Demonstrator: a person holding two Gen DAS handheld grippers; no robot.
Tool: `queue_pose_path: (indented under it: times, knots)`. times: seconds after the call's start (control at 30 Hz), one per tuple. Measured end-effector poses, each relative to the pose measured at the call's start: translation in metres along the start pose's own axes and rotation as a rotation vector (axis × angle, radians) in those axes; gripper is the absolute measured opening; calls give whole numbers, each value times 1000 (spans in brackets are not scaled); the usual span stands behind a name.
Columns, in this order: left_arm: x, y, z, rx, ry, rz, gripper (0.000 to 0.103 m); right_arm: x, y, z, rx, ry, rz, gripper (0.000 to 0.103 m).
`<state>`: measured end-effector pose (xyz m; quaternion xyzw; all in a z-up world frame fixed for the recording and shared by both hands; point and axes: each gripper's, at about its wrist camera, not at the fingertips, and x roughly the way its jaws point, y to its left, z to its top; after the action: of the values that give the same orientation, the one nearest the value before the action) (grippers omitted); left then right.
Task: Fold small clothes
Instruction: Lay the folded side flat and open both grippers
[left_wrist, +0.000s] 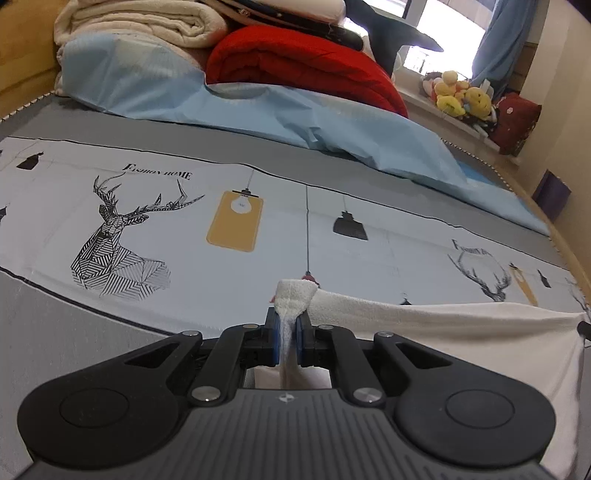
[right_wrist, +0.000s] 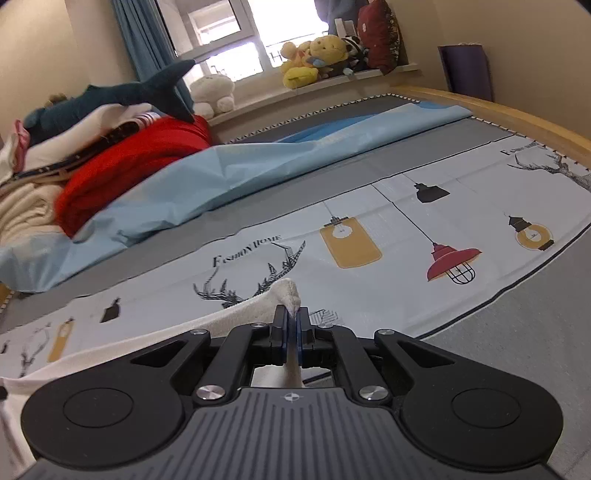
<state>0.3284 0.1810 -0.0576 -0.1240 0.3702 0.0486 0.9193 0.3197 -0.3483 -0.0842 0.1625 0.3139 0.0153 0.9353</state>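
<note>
Stretching between both jaws, a small white terry cloth garment (left_wrist: 424, 317) is pinched at one corner by the left gripper (left_wrist: 287, 325) and at the other by the right gripper (right_wrist: 293, 328), above the printed grey bedsheet (left_wrist: 184, 221).

White cloth (left_wrist: 424, 325): small, soft, terry-like nap at the pinched edges; no print visible; held off the printed bedsheet (left_wrist: 184, 229) by 2 corners, top edge stretched between them and sagging slightly; 1 corner bunched into a nub above the sheet's deer print (right_wrist: 255, 284); body hangs below the raised edge toward the sheet; lower hem hidden, contact with sheet cannot be told.
</note>
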Motion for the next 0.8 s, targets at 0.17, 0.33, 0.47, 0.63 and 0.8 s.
queue_pose_path:
  times: [0.17, 0.33, 0.47, 0.63, 0.8]
  knots:
    - [25, 8, 1, -29, 51, 2, 13, 26, 4, -3, -4, 28, -50, 4]
    - [34, 24, 2, -96, 127, 33, 17, 65, -3, -21, -28, 221, -240, 11]
    - [14, 30, 6, -100, 147, -108, 17, 40, -9, -11, -15, 176, -196, 12]
    - [7, 20, -17, 56, 370, -316, 19, 2, -1, -16, -115, 277, 92, 12]
    - [7, 15, -66, 291, 565, -219, 19, -12, 5, -63, -360, 540, 124, 20]
